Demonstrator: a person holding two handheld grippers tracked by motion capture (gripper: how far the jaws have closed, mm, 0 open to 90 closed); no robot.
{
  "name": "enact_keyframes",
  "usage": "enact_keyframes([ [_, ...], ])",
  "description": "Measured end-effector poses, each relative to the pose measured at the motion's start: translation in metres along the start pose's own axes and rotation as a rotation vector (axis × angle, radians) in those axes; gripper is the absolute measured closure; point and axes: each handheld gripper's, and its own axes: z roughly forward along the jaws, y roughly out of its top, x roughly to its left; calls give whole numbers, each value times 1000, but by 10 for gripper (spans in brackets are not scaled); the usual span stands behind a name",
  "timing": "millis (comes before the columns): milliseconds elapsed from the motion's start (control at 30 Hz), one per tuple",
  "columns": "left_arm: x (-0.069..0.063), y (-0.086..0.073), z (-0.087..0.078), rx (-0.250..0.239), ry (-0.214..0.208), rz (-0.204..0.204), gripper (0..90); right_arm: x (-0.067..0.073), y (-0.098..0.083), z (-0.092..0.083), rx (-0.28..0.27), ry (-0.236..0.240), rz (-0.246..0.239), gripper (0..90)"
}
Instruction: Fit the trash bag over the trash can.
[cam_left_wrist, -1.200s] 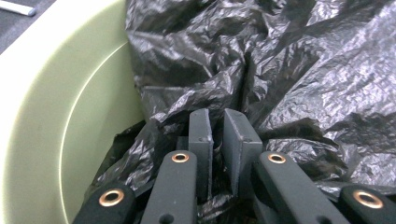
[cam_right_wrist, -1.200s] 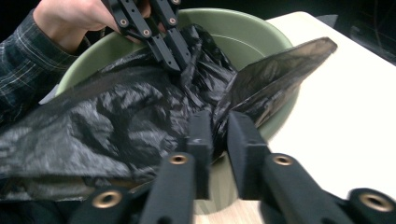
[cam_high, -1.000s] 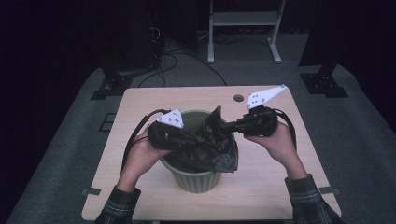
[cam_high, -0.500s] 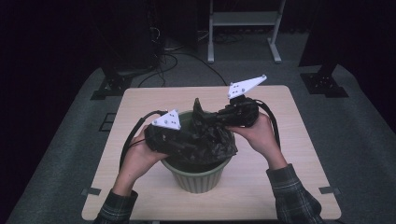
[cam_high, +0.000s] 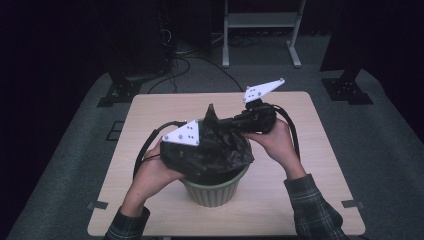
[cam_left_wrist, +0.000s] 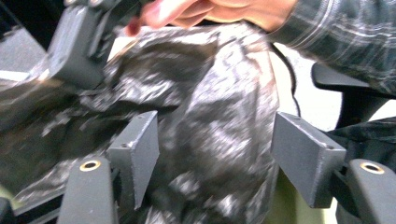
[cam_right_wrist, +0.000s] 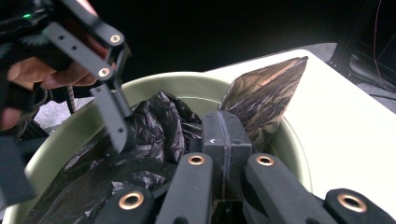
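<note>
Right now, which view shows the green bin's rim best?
The right gripper view: the green bin has its far rim curving unbroken around the black bag. The high view shows the bin from above, its near rim and ribbed wall visible, the rest under bag and grippers. The left gripper view catches a blurred green sliver at the bottom.

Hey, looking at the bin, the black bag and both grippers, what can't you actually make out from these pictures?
- Inside of the green bin: hidden in the high view by the black bag and both hands.
- Left gripper: its view is motion-blurred, so bag folds between the open jaws are unclear.
- Right gripper: jaws shut; whether plastic is pinched between them can't be told.
- Bin's base: cut off in the right gripper view.
</note>
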Motion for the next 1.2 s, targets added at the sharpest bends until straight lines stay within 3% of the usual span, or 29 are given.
enact_keyframes([
  [133, -1, 1, 6, 11, -1, 4, 291, 0, 0, 0, -3, -4, 1, 899],
  [200, 1, 0, 13, 38, 7, 10, 345, 0, 0, -1, -4, -4, 3, 899],
  [333, 6, -2, 18, 64, -20, 0, 688, 1, 0, -3, -7, -5, 2, 899],
  [367, 7, -2, 18, 72, -31, -1, 688, 1, 0, -3, -7, -5, 2, 899],
  [400, 8, -3, 18, 79, -34, -4, 836, 1, 0, -4, -9, -8, 1, 900],
  [433, 8, -3, 17, 71, -30, -5, 885, 1, 0, -5, -9, -8, 3, 899],
  [533, 10, -4, 12, 51, -13, -14, 898, 0, -1, -7, -11, -13, 3, 895],
  [633, 12, -7, 4, 35, 9, -32, 899, -1, -4, -14, -30, -21, 14, 807],
  [833, 20, -16, -13, 5, 58, -65, 899, -1, -12, -32, -47, -44, 36, 718],
  [1000, 26, -25, -24, -18, 85, -105, 899, 1, -22, -48, -55, -62, 40, 683],
  [1200, 28, -34, -34, -24, 105, -124, 899, -1, -33, -57, -52, -91, 56, 669],
])
